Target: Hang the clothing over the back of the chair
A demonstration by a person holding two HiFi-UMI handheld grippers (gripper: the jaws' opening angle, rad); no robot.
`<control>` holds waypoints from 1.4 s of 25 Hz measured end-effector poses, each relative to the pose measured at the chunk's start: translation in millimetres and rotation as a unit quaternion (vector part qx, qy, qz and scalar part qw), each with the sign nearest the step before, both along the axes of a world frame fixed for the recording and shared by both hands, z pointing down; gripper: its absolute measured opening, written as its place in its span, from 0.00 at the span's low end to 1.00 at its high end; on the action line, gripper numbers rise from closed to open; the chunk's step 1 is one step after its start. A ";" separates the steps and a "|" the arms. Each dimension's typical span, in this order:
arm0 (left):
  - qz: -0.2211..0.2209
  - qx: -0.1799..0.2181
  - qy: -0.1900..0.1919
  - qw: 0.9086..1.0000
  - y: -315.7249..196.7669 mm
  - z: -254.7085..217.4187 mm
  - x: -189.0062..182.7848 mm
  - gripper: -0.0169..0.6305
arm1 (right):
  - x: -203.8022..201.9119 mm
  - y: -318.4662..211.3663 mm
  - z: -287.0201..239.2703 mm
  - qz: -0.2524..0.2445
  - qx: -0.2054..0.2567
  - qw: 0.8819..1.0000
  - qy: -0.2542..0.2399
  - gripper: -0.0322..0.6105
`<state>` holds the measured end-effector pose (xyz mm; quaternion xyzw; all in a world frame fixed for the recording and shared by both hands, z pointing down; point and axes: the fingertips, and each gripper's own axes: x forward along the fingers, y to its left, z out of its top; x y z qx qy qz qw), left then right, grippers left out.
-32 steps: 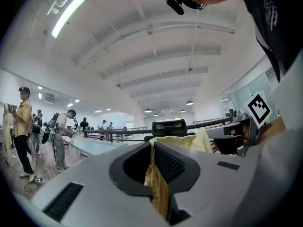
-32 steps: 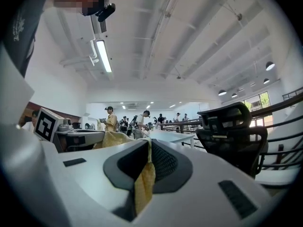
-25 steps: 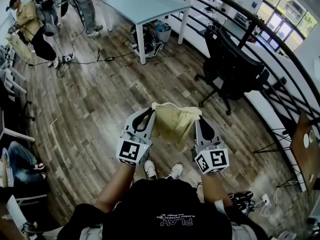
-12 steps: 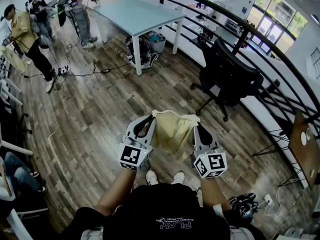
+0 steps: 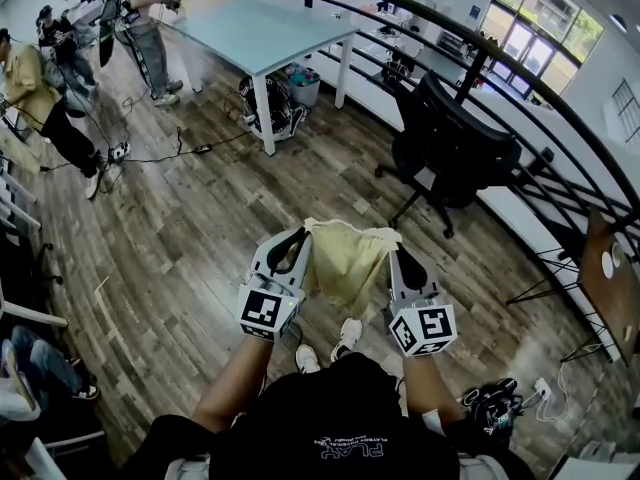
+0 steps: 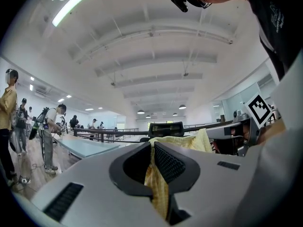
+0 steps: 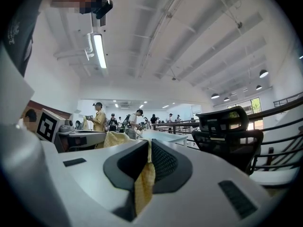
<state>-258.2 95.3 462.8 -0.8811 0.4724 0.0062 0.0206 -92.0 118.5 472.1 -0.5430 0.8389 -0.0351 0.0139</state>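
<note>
Nearest the person's body, the left gripper (image 5: 299, 236) and the right gripper (image 5: 397, 250) are held side by side above the brown wood-plank floor (image 5: 180, 248). Each is clamped on an upper corner of the pale yellow fabric garment (image 5: 348, 258). The garment spans the gap between them and sags in the middle (each gripper view shows yellow cloth pinched between ribbed black pads (image 6: 170, 162)). Beyond it, well apart and off to the right, stands the black mesh-backed office chair (image 5: 455, 148). Farther off to the left is the pale blue table with white legs (image 5: 265, 28), and several people (image 5: 150, 28) stand around its far end.
</note>
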 end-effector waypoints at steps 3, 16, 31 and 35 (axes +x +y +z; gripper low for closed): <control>0.005 0.003 -0.001 1.000 -12.9 0.1 10.1 0.08 | 8.8 -10.9 -1.4 0.003 0.002 1.000 -0.005 0.10; 0.014 0.017 -0.011 1.000 -80.0 -15.4 54.7 0.08 | 44.5 -71.1 -19.0 0.003 0.028 1.000 -0.009 0.10; 0.021 0.026 -0.025 0.999 -147.9 -31.0 130.4 0.08 | 121.7 -130.4 -41.6 0.005 0.045 0.998 -0.038 0.10; 0.021 0.031 -0.026 0.999 -159.1 -36.2 145.8 0.08 | 138.7 -140.7 -45.6 0.008 0.047 0.998 -0.046 0.10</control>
